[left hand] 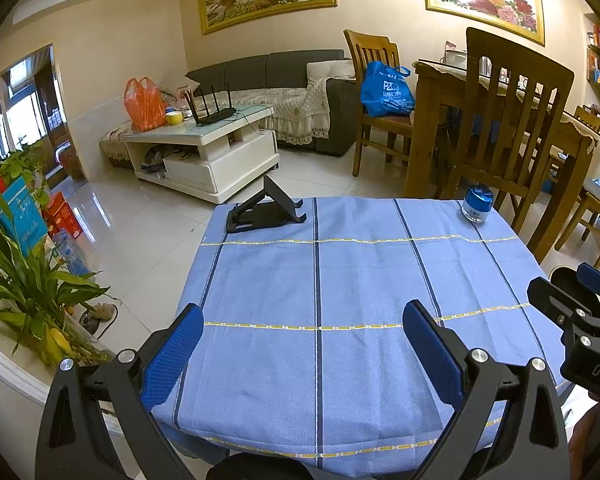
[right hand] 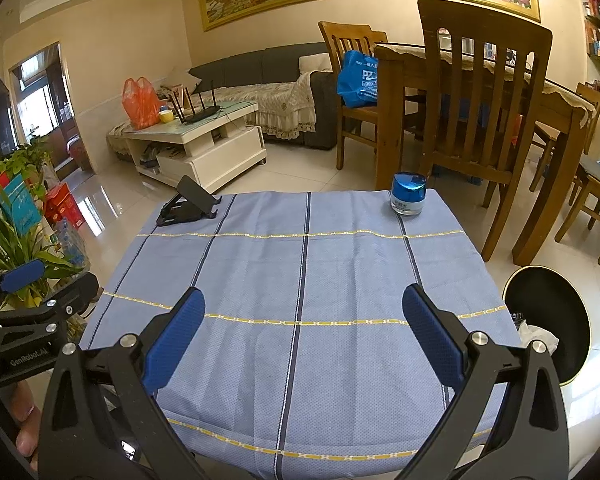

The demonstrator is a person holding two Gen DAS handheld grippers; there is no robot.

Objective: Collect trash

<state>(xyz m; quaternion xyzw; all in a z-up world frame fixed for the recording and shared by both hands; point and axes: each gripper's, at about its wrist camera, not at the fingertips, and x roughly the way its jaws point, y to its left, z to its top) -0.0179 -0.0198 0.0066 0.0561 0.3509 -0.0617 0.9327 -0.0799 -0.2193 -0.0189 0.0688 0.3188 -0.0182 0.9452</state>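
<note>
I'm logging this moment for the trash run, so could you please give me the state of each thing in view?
Left gripper: open, empty, over the table.
Right gripper: open, empty, over the table.
Trash bin: on the floor beside the table, open, crumpled white paper inside.
Jar: upright, blue lid on.
Phone stand: unfolded, empty.
Tablecloth: spread flat.

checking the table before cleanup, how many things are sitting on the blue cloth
2. A black phone stand at the far left corner of the blue cloth, and a blue-capped jar at the far right corner. The near edge is hidden behind the grippers.
</note>
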